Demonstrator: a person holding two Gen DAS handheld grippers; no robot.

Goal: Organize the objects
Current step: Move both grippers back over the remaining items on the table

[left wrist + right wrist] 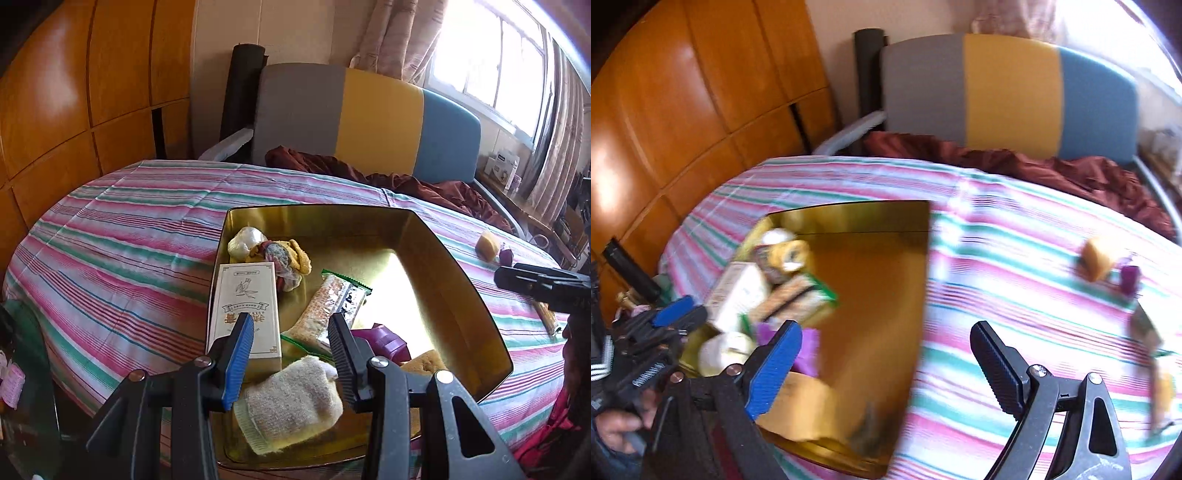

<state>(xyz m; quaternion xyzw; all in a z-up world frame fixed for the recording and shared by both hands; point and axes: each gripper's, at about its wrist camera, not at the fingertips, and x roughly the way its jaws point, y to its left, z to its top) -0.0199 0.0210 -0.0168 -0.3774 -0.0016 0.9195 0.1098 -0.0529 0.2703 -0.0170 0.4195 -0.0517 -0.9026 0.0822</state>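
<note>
Gold tray (436, 236) near the bed's front edge, gathering the clutter. Left tongs (291, 325) pinching a rolled sock (291, 402) above it, presumably for dropping in. Right tongs (886, 347) spread, empty; sponge (1097, 262) loose toward the right edge.

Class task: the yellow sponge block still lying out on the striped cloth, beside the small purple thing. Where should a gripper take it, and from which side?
Grip the yellow sponge block across its two flat side faces, coming down from above with the open right gripper. It sits low on the striped cloth, and the purple thing crowds one side, so probably keep the fingers off that side.
</note>
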